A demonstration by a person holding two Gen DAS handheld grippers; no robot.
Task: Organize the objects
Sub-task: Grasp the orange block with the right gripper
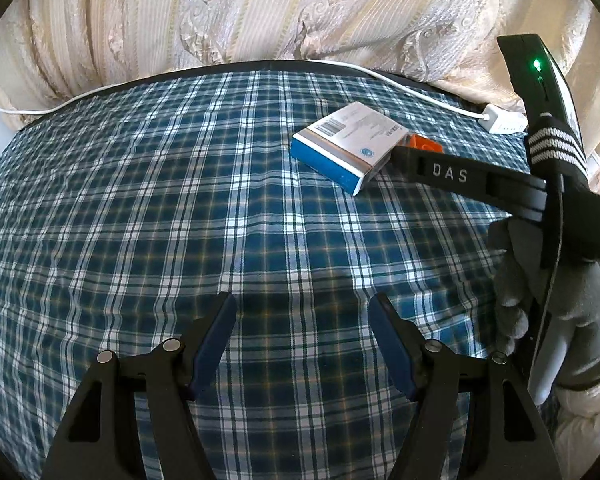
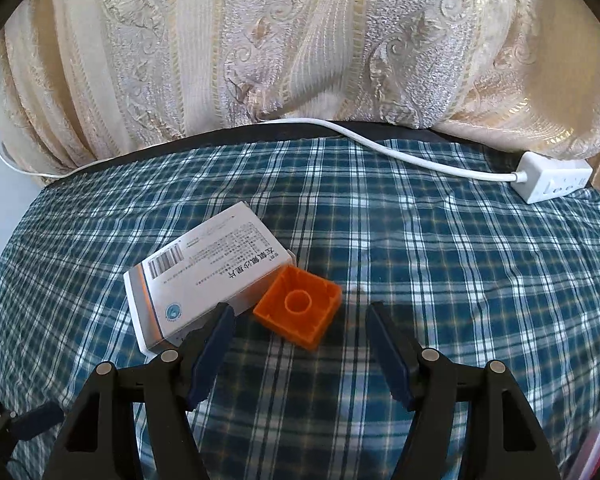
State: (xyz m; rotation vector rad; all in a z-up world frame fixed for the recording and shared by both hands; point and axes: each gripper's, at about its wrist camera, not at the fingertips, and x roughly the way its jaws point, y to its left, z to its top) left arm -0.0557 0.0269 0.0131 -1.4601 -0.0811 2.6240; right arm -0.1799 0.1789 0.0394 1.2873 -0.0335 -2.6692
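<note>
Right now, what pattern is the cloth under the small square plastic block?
Blue, green and white plaid cloth; the block is orange. Clearest in the right wrist view.

In the left wrist view the small orange plastic block [image 1: 424, 145] is mostly hidden behind the white-and-blue cardboard medicine box [image 1: 350, 145] and the black right gripper's arm [image 1: 472, 178].

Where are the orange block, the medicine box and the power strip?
orange block [image 2: 298, 312]: right wrist view, central round socket.
medicine box [image 2: 208, 268]: right wrist view, printed top face.
power strip [image 2: 552, 178]: right wrist view, white casing.
</note>
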